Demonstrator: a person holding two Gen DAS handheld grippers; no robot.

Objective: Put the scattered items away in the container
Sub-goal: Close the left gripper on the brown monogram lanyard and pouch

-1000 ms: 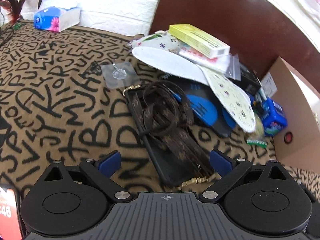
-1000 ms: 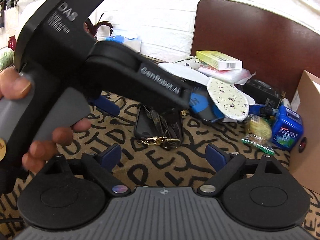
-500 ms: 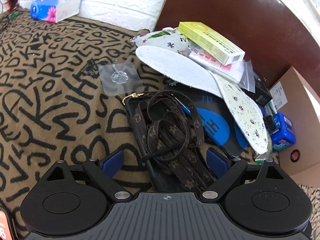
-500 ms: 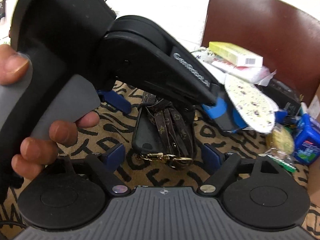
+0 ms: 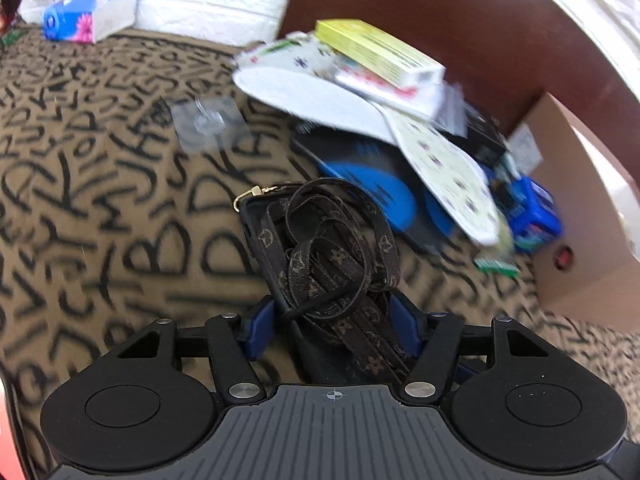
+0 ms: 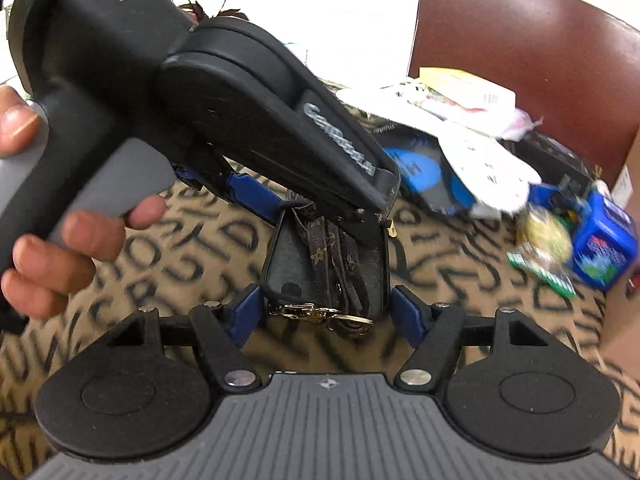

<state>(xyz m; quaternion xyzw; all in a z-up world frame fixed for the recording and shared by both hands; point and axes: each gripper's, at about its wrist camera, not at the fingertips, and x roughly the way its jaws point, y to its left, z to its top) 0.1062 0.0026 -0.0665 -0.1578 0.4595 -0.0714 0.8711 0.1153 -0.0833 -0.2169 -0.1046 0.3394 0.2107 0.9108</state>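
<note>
Left wrist: insoles (overlapping) beyond strap.

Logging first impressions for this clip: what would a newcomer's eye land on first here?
Probably the black phone case wound with a brown monogram strap, lying on the letter-print cloth with both grippers closing in around it: the left gripper and the right gripper. Next, the heap of insoles and boxes behind it, beside the cardboard box.
</note>
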